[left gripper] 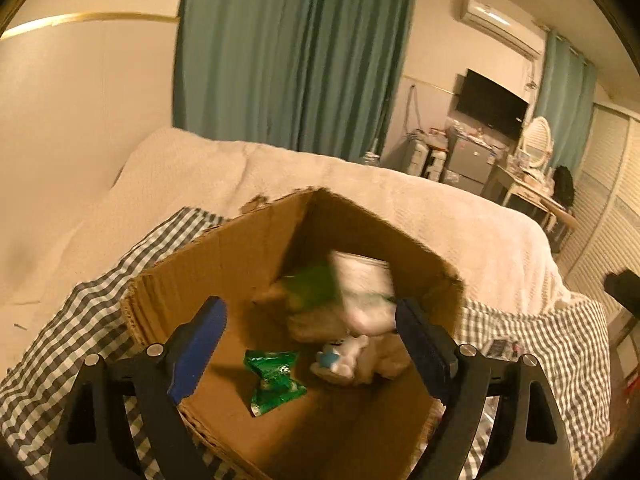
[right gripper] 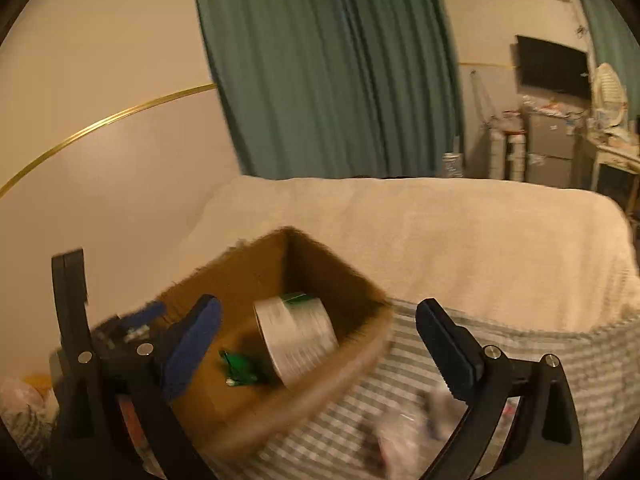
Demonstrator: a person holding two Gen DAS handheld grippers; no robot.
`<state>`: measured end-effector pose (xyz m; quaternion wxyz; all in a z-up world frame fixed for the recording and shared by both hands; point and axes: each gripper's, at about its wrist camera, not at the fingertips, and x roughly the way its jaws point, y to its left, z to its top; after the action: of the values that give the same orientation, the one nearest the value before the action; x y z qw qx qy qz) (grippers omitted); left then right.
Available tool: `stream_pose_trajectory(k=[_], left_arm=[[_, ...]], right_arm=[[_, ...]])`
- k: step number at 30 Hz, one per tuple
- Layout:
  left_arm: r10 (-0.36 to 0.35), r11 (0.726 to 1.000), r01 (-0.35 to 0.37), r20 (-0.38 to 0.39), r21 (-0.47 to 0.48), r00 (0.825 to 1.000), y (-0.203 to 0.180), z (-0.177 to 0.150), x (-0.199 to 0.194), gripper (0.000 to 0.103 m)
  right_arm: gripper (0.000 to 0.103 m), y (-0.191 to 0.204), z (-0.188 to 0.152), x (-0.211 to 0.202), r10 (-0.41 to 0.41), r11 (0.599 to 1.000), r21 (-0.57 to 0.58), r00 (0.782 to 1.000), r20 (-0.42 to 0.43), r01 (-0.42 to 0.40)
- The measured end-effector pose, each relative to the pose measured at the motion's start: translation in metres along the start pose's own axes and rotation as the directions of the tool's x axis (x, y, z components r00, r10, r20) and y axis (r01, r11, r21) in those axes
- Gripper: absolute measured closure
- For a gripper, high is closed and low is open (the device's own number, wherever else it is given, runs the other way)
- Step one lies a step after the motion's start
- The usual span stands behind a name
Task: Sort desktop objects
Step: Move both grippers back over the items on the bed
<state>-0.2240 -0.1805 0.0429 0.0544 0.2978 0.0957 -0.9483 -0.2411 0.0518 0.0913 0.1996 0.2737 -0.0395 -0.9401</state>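
The right hand-held gripper [right gripper: 320, 344] gapes empty above a cardboard box [right gripper: 256, 276] holding a white pack [right gripper: 298, 338]

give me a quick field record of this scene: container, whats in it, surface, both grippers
container: open cardboard box
contents: green wrapper, white packet with green print, blurred; small white and blue item
surface: grey checked cloth over a cream blanket
left gripper: open, above the box, pads touch nothing
right gripper: open, nothing held, beside the box's right edge
background: teal curtain
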Motion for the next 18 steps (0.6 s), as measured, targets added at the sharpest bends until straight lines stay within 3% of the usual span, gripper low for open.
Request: stream_pose_trajectory(k=[7,13,16,18], left_arm=[[-0.146,0.988,0.146,-0.004,0.056,0.989,-0.056,-0.011,-0.027,0.009],[-0.218,0.967,0.228,-0.096,0.113,0.971,-0.116,-0.048,-0.034,0.009],[-0.272,0.938,0.299,-0.165,0.174,0.948,-0.148,-0.083,-0.037,0.009],[-0.297,0.902,0.353,-0.235,0.249,0.925,-0.171,-0.111,-0.038,0.009]], right_arm=[[0.005,-0.066,-0.039,-0.094,-0.195,0.979,0.056,0.981,-0.006,0.195],[0.005,-0.106,-0.09,-0.142,-0.259,0.955,0.124,0.962,-0.083,0.268],[0.005,-0.114,-0.118,-0.151,-0.277,0.947,0.129,0.952,-0.13,0.294],[0.005,-0.114,-0.137,-0.148,-0.291,0.944,0.112,0.943,-0.163,0.31]])
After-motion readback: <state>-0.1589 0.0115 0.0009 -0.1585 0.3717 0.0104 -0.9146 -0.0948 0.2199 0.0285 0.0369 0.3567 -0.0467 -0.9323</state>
